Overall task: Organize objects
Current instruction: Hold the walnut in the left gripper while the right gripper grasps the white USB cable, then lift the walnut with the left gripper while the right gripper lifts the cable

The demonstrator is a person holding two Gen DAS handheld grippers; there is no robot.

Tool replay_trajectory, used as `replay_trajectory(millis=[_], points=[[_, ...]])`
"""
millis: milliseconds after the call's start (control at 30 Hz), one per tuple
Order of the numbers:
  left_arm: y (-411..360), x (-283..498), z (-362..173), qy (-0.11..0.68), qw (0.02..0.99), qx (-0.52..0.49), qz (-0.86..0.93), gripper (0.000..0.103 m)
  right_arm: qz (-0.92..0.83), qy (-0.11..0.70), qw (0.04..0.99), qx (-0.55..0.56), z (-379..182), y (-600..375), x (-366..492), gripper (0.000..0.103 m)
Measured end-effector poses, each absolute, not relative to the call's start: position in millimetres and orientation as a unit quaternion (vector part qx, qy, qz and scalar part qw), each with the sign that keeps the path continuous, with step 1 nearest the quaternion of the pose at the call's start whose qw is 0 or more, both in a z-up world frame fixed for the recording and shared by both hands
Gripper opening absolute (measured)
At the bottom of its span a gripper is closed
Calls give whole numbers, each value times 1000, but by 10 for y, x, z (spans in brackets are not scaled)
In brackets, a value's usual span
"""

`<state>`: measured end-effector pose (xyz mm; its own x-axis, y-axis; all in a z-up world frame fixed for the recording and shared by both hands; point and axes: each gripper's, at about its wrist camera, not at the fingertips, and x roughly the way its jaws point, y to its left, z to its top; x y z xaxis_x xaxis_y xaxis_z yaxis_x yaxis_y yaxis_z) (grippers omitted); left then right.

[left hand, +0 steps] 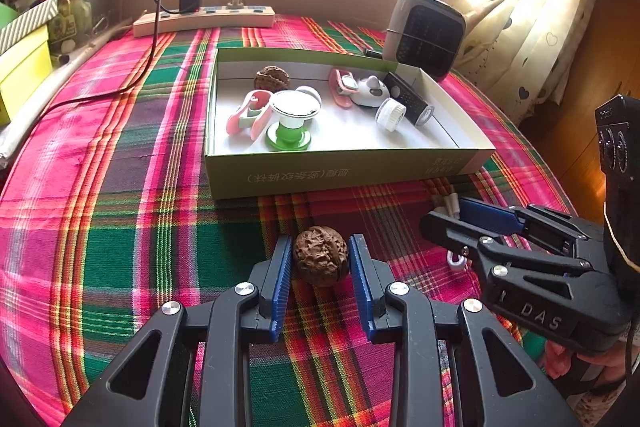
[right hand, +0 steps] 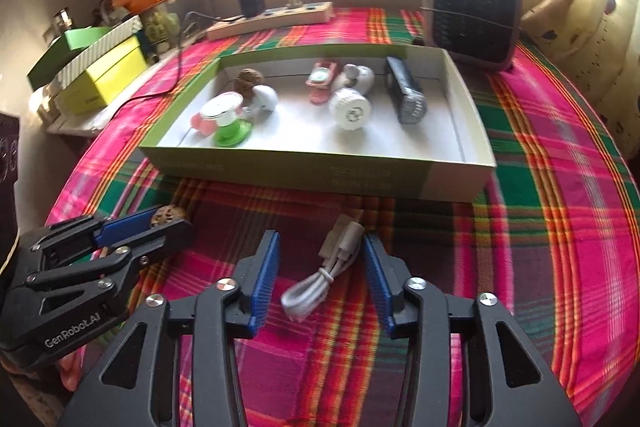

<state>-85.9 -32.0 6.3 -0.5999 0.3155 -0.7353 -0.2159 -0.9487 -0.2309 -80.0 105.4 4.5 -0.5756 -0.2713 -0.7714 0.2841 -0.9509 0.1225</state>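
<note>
The left gripper (left hand: 322,259) is clamping a walnut (left hand: 321,255) on the table (left hand: 120,227), just before the box's near wall (left hand: 340,175). The right gripper (right hand: 320,267) is straddling the coiled white cable (right hand: 320,277), its pads not touching it, with bare cloth stretching rightward.

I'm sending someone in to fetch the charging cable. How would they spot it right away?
On the plaid tablecloth, look just in front of the shallow green box. The white cable lies coiled there between the right hand-held gripper's blue pads, the only white cord outside the box.
</note>
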Motion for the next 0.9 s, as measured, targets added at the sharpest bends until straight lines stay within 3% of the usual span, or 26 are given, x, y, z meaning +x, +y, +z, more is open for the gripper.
replay_trajectory(millis=[233,533,667,900], points=[[-311,-858,64,-58,148,-422,893,27,-888,43,156,431,27,972,-769,32],[-299,-851,64,-52,146,-422,893,27,-889,65,149,428,16,936,-762,31],[-298,-847,61,-50,145,-421,894,27,-890,66,143,427,18,951,-765,22],[-271,-847,58,-40,141,-421,895,26,-891,65,144,427,22,949,-761,21]])
